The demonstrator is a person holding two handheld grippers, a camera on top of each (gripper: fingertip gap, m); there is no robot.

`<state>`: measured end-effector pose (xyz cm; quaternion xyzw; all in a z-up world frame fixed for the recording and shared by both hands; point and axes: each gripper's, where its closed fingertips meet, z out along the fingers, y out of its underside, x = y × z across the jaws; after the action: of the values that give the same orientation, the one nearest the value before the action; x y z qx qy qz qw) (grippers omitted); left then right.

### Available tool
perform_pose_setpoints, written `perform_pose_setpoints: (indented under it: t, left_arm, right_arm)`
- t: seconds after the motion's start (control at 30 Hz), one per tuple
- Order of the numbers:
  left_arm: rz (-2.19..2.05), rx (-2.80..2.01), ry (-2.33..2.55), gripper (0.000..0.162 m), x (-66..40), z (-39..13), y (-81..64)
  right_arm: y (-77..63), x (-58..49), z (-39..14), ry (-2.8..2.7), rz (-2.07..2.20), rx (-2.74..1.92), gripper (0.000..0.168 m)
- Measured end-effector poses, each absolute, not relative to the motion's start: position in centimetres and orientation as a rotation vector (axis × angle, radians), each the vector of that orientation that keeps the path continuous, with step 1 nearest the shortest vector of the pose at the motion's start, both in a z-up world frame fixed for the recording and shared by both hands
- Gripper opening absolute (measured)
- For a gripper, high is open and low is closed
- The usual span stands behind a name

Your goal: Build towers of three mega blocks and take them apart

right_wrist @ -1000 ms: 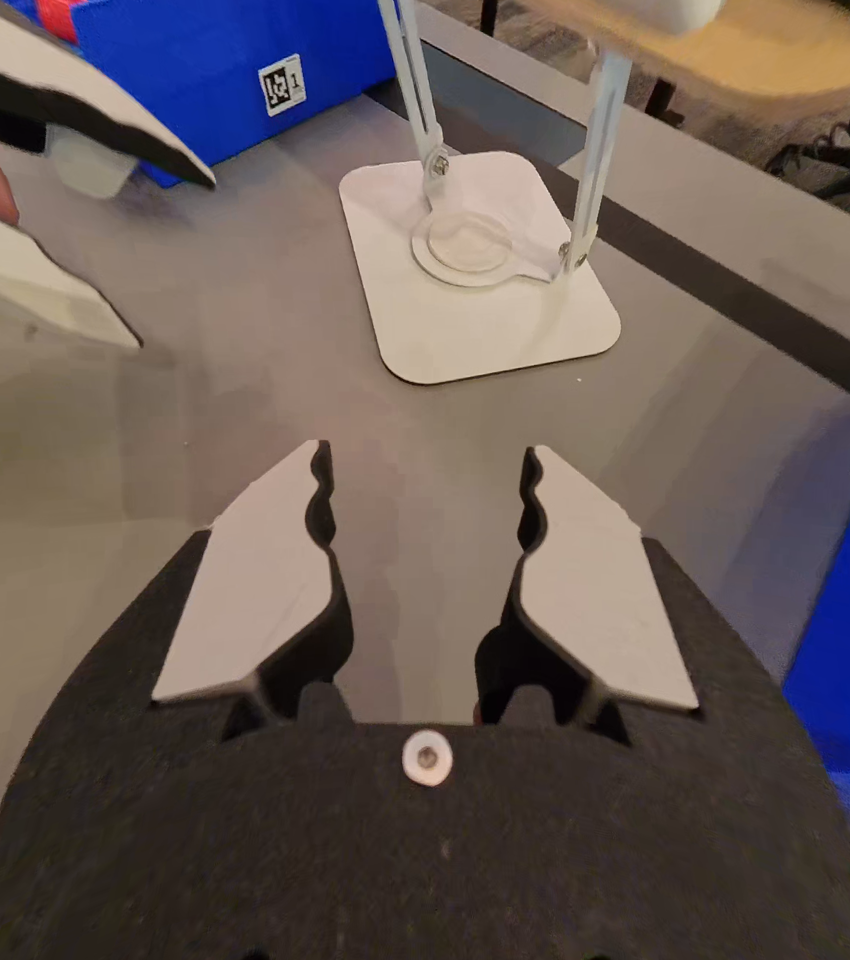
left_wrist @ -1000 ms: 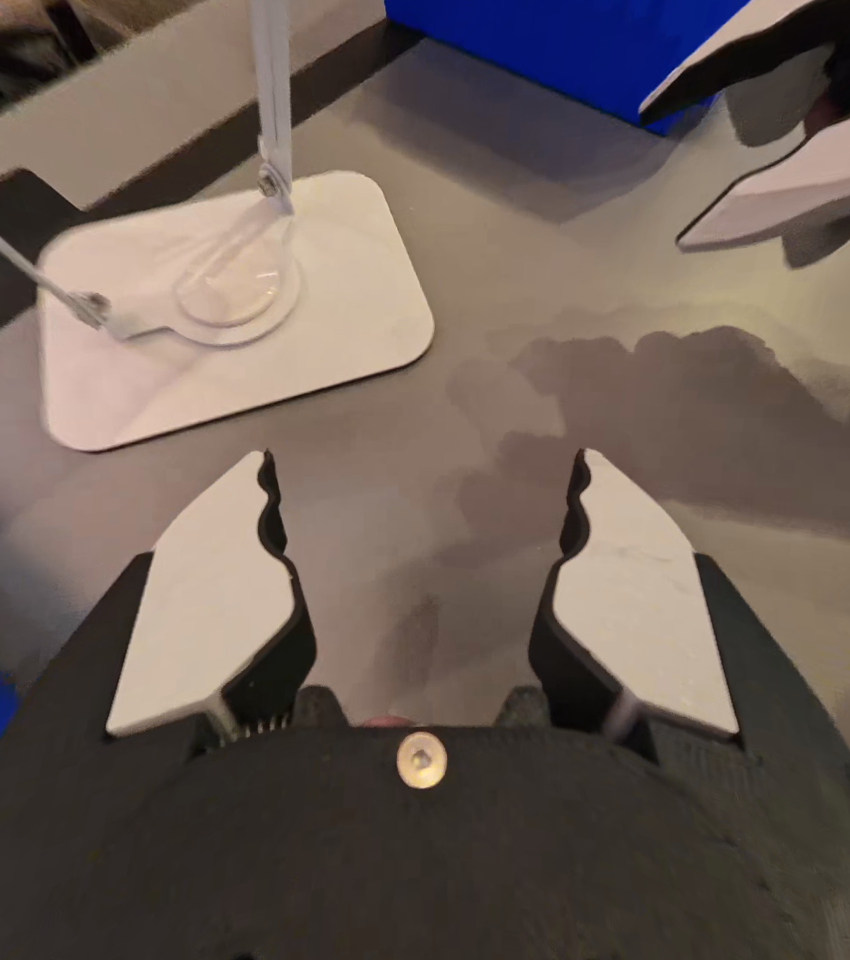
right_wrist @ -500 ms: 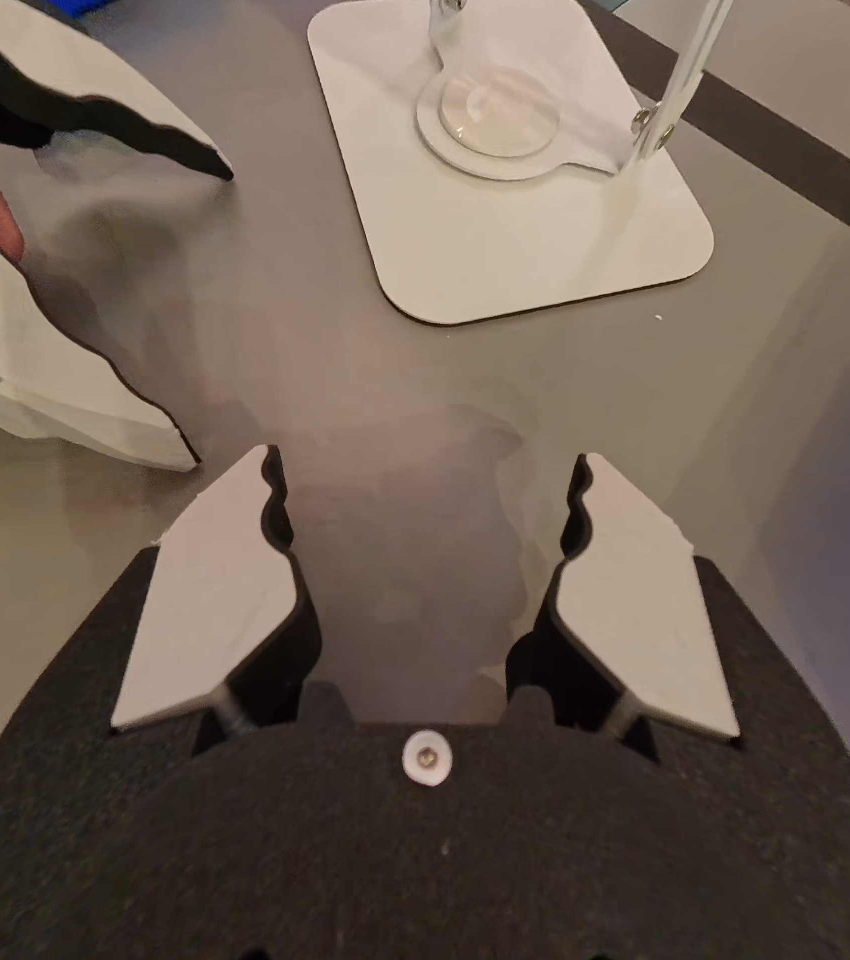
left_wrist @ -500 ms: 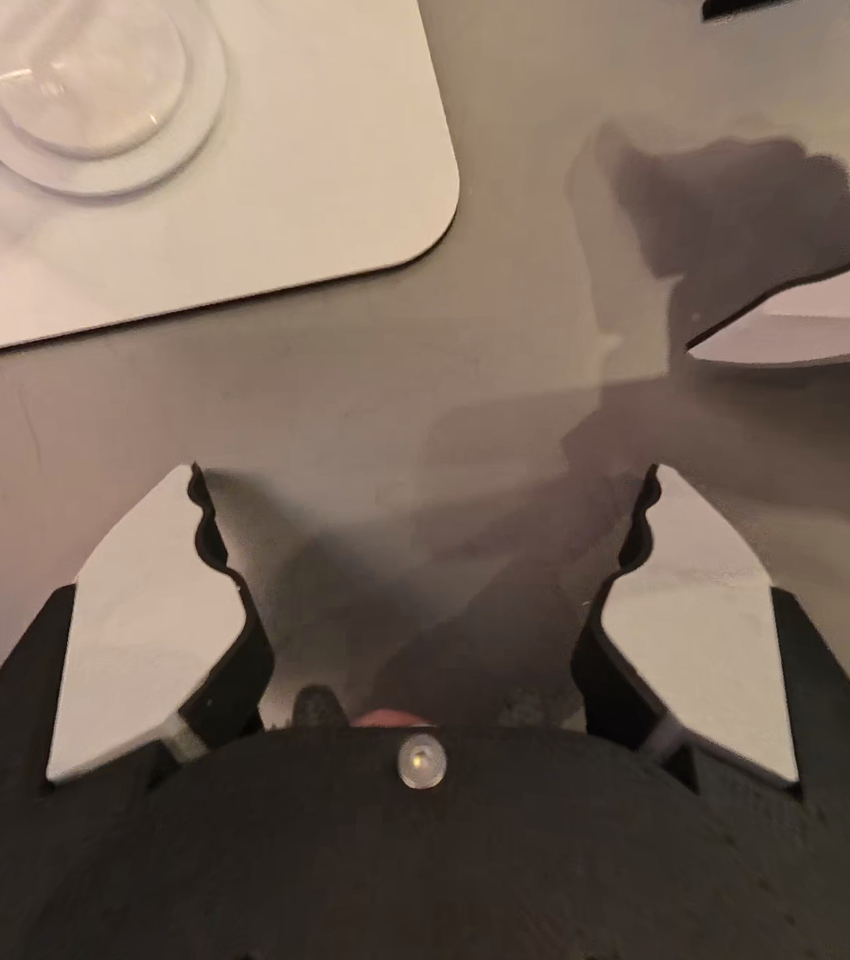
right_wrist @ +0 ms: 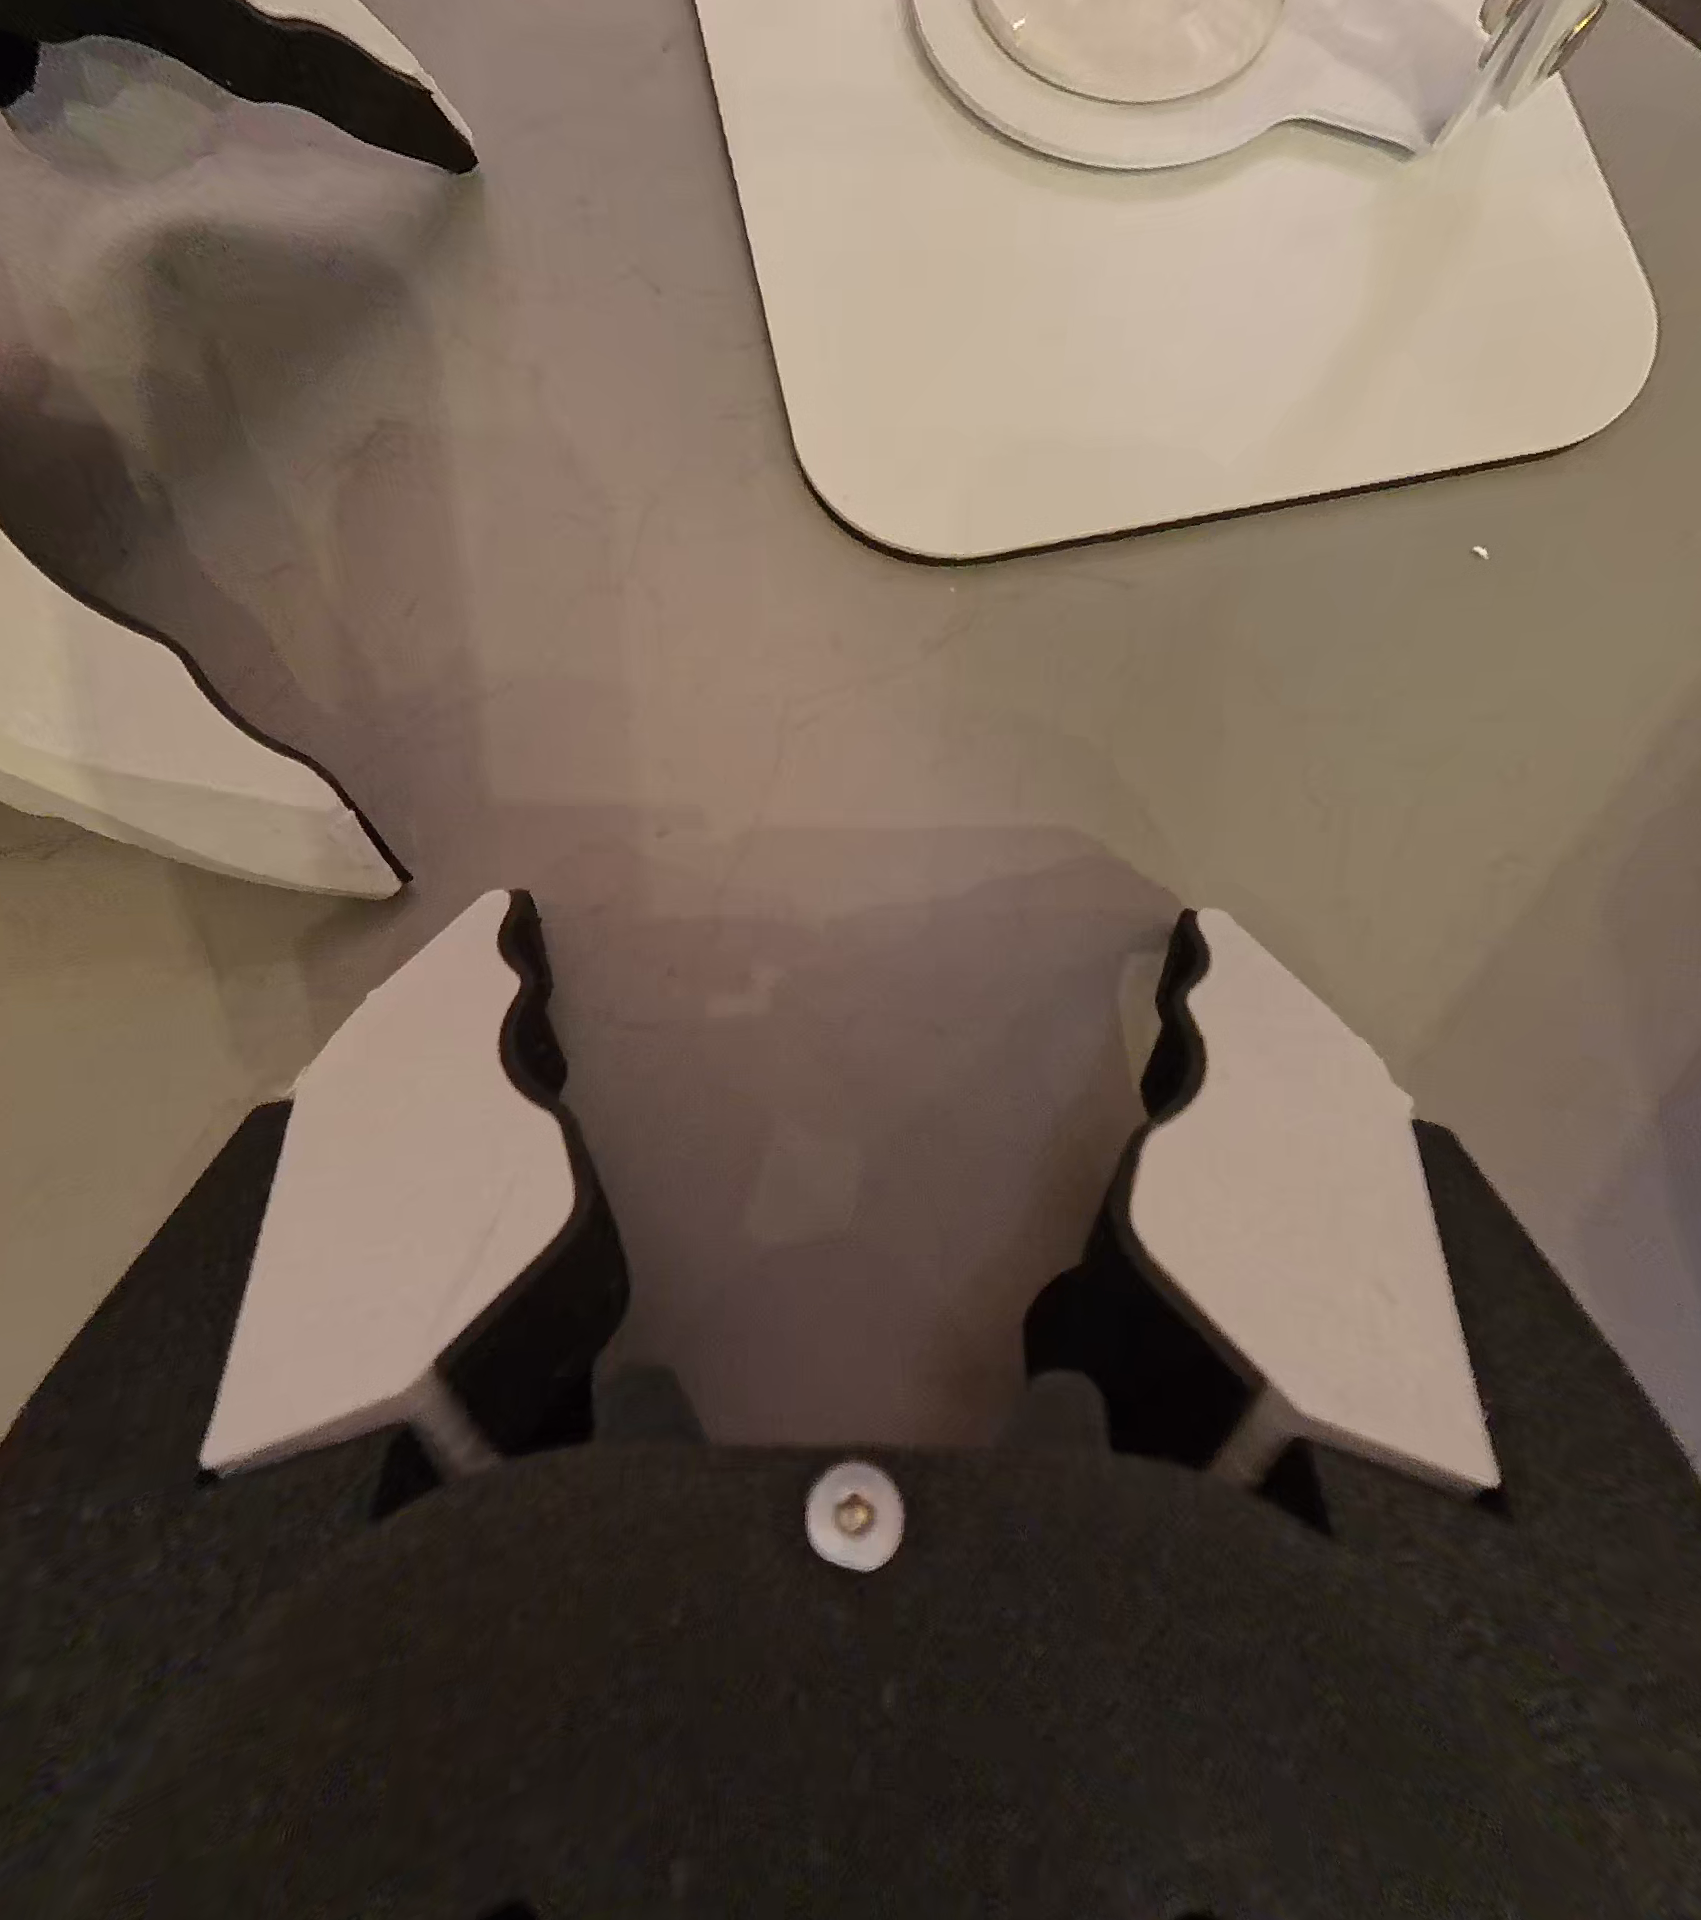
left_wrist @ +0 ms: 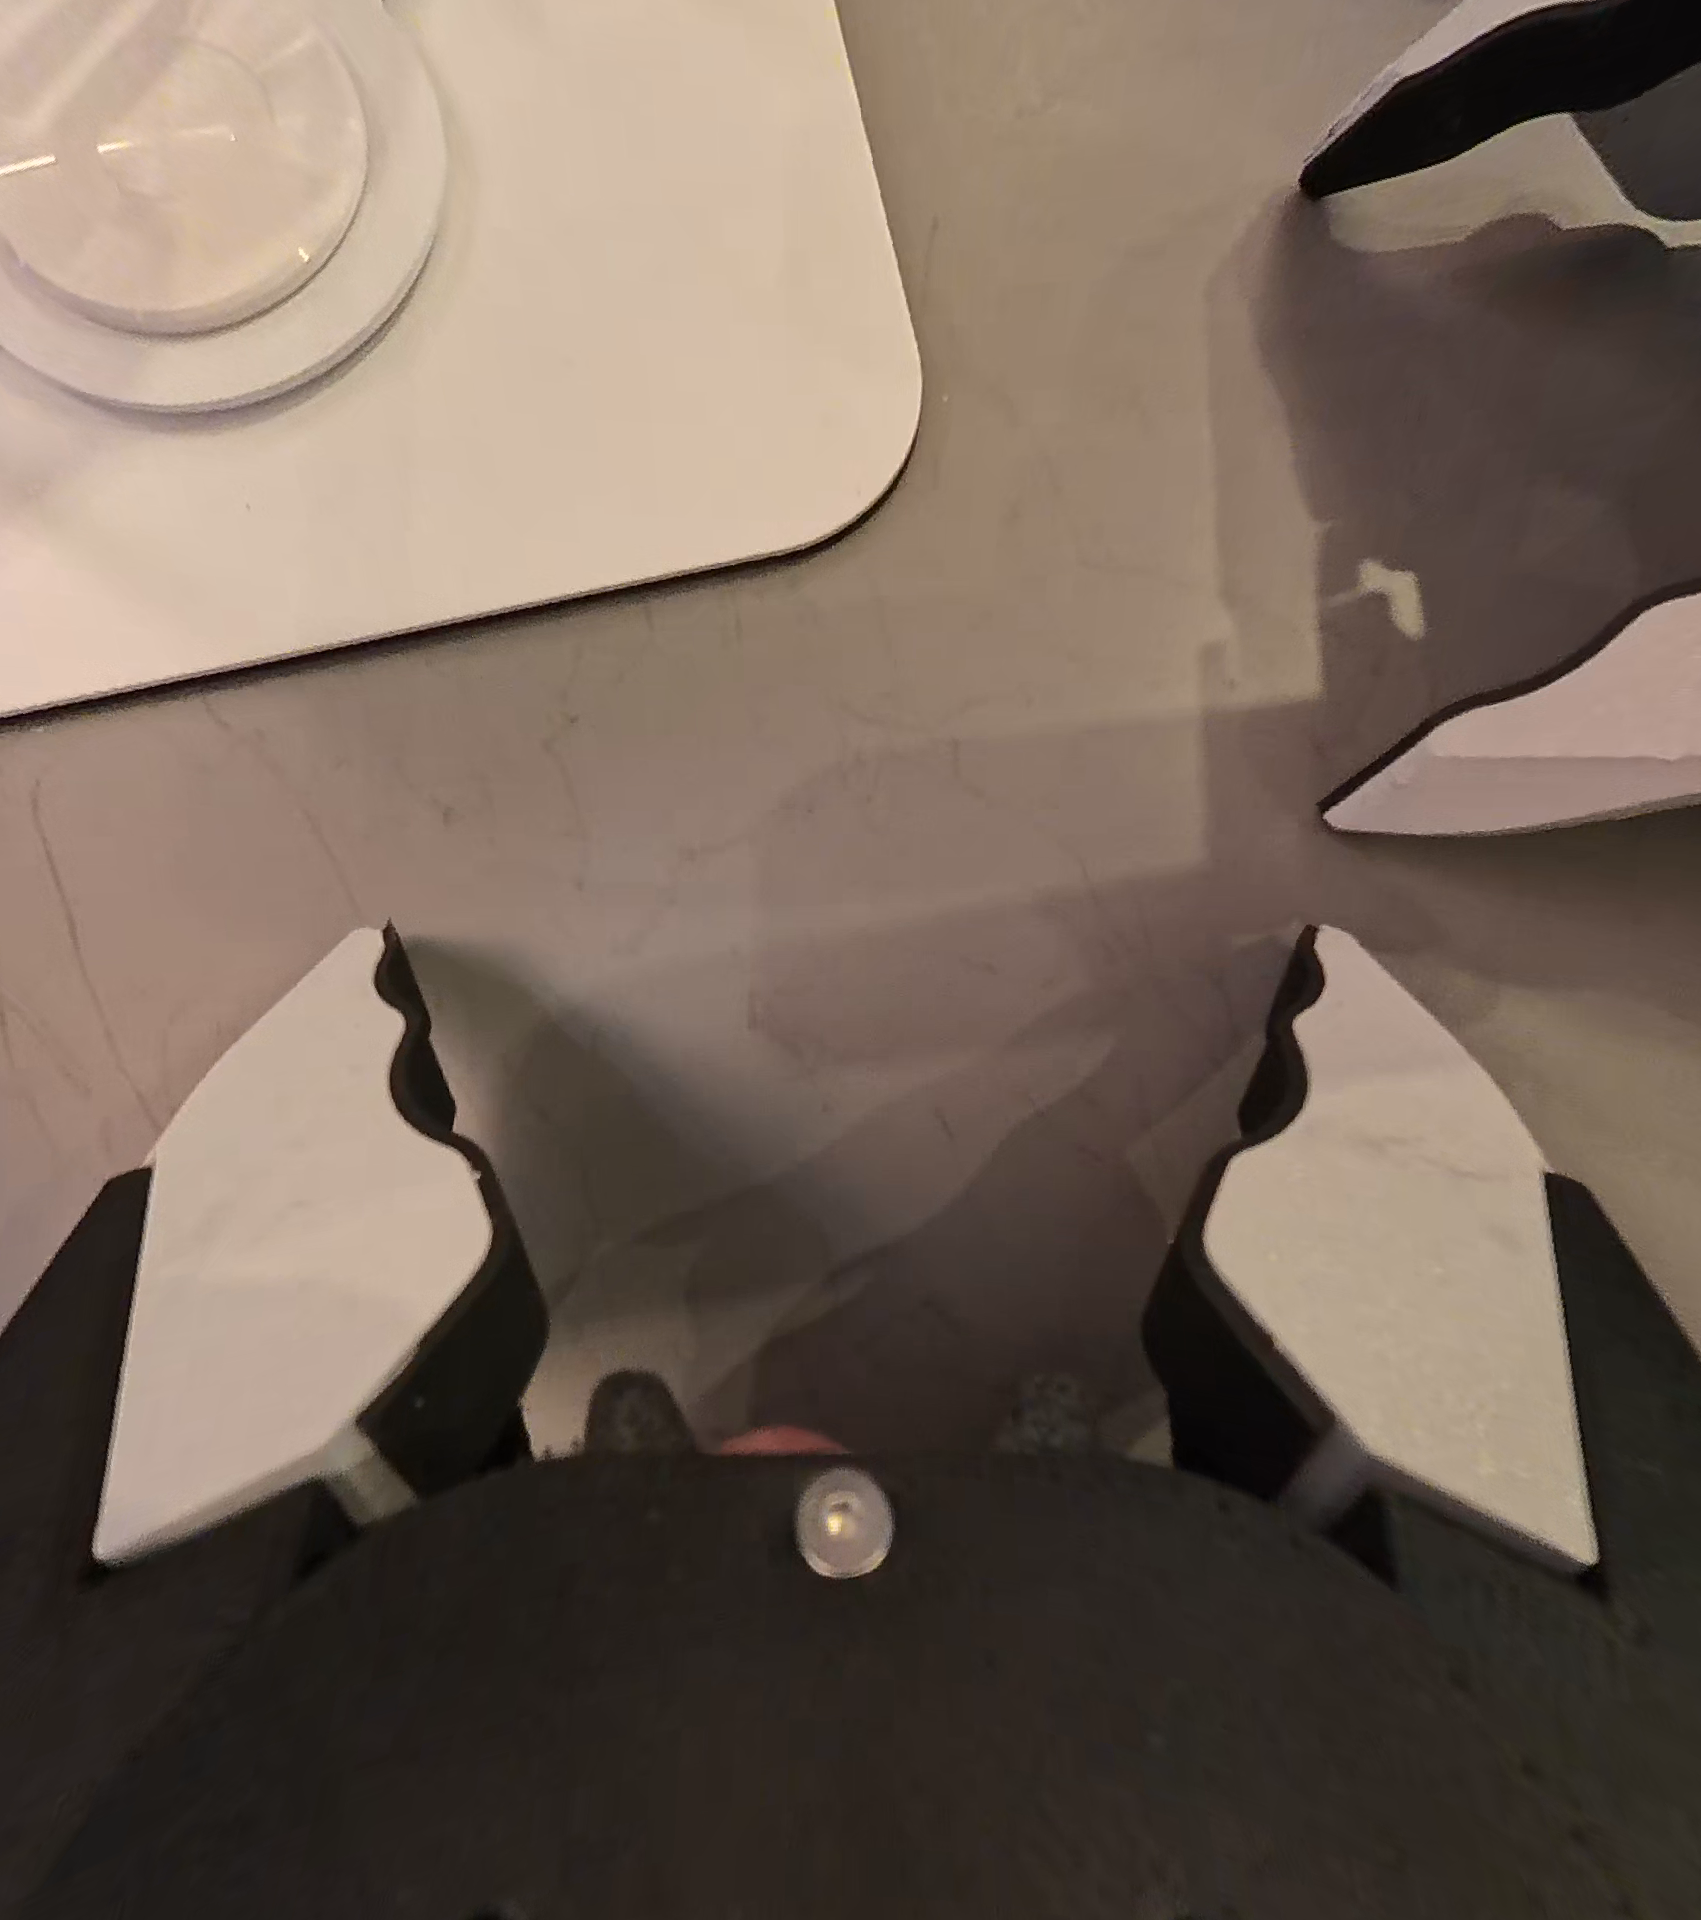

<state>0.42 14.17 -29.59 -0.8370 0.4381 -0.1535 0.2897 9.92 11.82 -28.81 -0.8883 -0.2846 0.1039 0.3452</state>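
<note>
Both claws have dropped close over the grey tabletop since a second ago, and the blue bins that showed then at its far edge have slipped out of view. Left claw and right claw each hang with jaws spread wide and nothing between them, tips nearly meeting just beside the white stand base. No mega blocks show in either view, so I judge no tower is under way and the blocks must first be fetched.
</note>
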Motion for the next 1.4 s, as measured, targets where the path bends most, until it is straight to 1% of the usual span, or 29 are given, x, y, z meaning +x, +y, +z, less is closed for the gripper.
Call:
perform_pose_setpoints:
  t: [0.53,0.67,0.77,0.8,0.83,0.87,0.9,0.93,1.07,1.23,1.27,1.3,1.4]
  left_arm:
    - [-0.409,-2.235,1.157,0.145,0.4,-29.6,14.2]
    - [-0.424,-2.213,1.165,0.134,0.1,-29.4,13.6]
    - [-0.453,-2.190,1.197,0.127,-0.3,-29.2,12.7]
    - [-0.493,-2.166,1.205,0.117,-0.4,-28.8,12.3]
    - [-0.532,-2.138,1.183,0.112,-0.6,-28.3,12.1]
    - [-0.564,-2.103,1.154,0.112,-0.9,-27.5,12.0]
    - [-0.568,-2.071,1.117,0.109,-1.6,-26.7,12.2]
    - [-0.547,-2.041,1.077,0.103,-2.6,-25.8,12.7]
    - [-0.431,-1.986,0.941,0.094,-8.6,-21.7,14.5]
    - [-0.374,-1.904,0.556,0.093,-18.7,-15.1,19.1]
    - [-0.332,-1.925,0.523,0.093,-20.4,-14.8,20.5]
    - [-0.243,-1.951,0.503,0.096,-22.1,-14.8,22.1]
    - [-0.125,-2.084,0.435,0.097,-25.4,-17.0,27.0]
  right_arm:
    - [12.0,9.9,-28.8,-0.745,0.266,-2.300,0.108]
    - [12.1,9.8,-28.8,-0.751,0.269,-2.298,0.107]
    - [12.2,9.6,-28.7,-0.772,0.278,-2.285,0.100]
    - [12.2,9.5,-28.7,-0.774,0.280,-2.284,0.099]
    - [12.2,9.5,-28.7,-0.778,0.282,-2.283,0.099]
    - [12.2,9.5,-28.7,-0.781,0.282,-2.281,0.098]
    - [12.1,9.4,-28.7,-0.787,0.282,-2.277,0.096]
    - [12.1,9.3,-28.6,-0.796,0.285,-2.272,0.093]
    - [12.0,9.2,-28.6,-0.804,0.293,-2.269,0.092]
    - [12.1,9.1,-28.6,-0.810,0.297,-2.267,0.092]
    - [12.1,9.1,-28.6,-0.813,0.298,-2.266,0.091]
    - [12.1,9.1,-28.6,-0.815,0.299,-2.266,0.091]
    - [12.2,9.1,-28.6,-0.815,0.297,-2.265,0.091]
